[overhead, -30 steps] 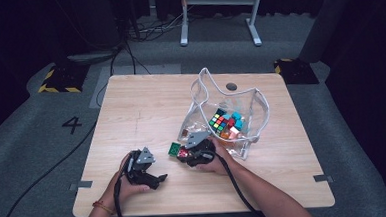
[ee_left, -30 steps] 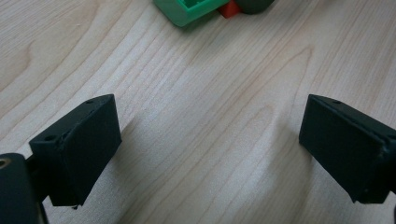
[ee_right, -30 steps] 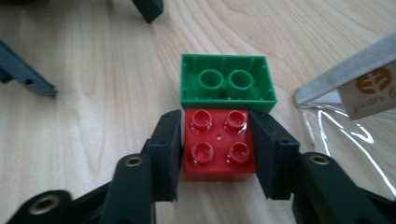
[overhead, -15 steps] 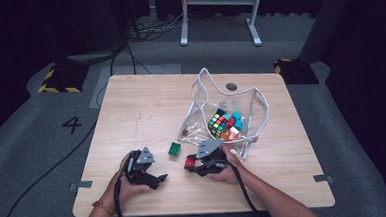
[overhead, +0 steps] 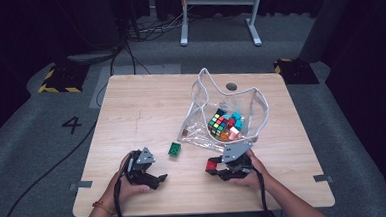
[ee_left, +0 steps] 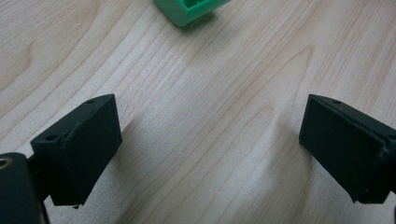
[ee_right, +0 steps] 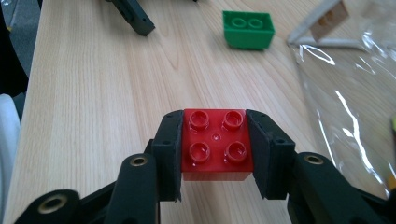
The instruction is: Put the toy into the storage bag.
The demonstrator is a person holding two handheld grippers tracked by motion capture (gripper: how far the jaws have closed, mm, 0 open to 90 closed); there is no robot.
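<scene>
The right gripper (ee_right: 215,149) is clasping a small red four-stud plastic brick (ee_right: 216,142) by its flat sides just above the wooden table (overhead: 146,106); stiff, light, smooth-walled, it is likely handling easily

On the table (overhead: 146,106), a small brick (overhead: 174,149) lies between the left gripper (overhead: 157,181) and a bag (overhead: 254,113) of cubes (overhead: 221,125); the right gripper (overhead: 210,166), before the bag, clamps another brick (ee_right: 216,142).

A lab or studio: black curtains (overhead: 362,34), taped floor markings (overhead: 57,88), loose cables (overhead: 142,33), grey carpet (overhead: 27,142).
</scene>
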